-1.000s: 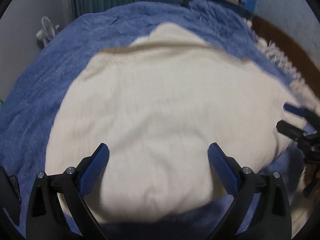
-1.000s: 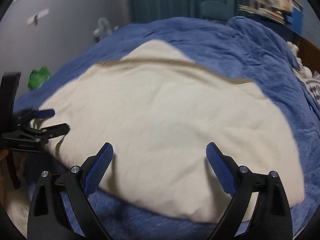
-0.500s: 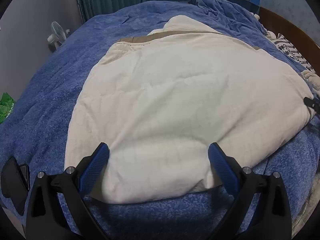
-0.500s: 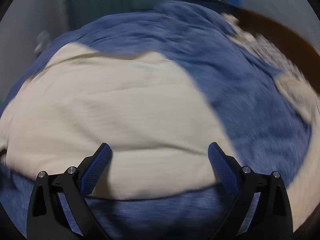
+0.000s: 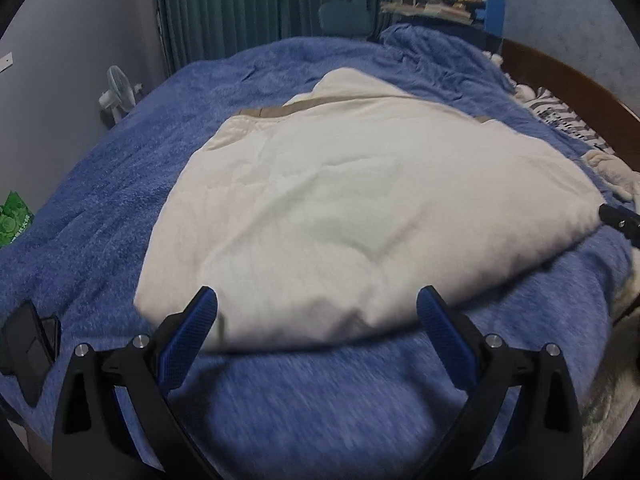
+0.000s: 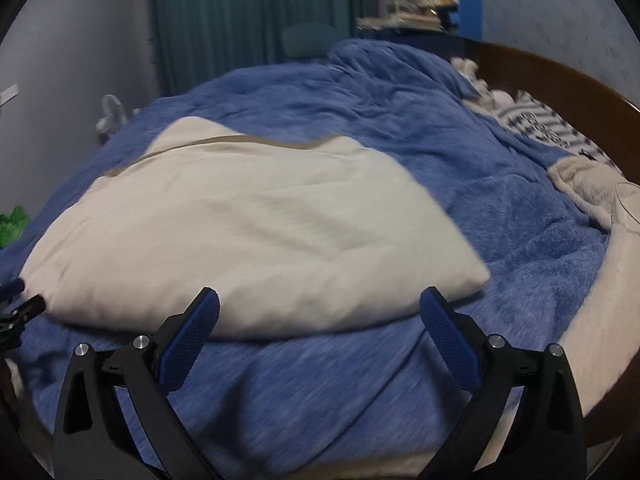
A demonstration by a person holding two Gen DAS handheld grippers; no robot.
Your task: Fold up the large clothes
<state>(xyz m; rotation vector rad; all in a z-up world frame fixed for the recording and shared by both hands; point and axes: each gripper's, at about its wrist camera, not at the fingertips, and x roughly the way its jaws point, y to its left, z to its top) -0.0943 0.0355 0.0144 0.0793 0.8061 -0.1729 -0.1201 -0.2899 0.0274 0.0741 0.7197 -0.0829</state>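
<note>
A large cream-white garment (image 5: 352, 216) lies folded flat on the blue blanket (image 5: 100, 216), with a tan band along its far edge. It also shows in the right wrist view (image 6: 248, 232). My left gripper (image 5: 318, 320) is open and empty, hovering just short of the garment's near edge. My right gripper (image 6: 320, 320) is open and empty, at the near edge toward the garment's right corner. The right gripper's tip (image 5: 618, 218) shows at the far right of the left wrist view. The left gripper's tip (image 6: 20, 304) shows at the left edge of the right wrist view.
The blanket (image 6: 500, 200) covers a bed with a brown wooden frame (image 6: 560, 92). Striped and white clothes (image 6: 560, 148) lie at the right side. A small white fan (image 5: 118, 96) and a green bag (image 5: 14, 220) stand left. A black object (image 5: 28, 356) lies near left.
Both grippers have drawn back and away from the garment, open throughout. More blue blanket now shows between the fingers and the garment's near edge. The garment lies still.
</note>
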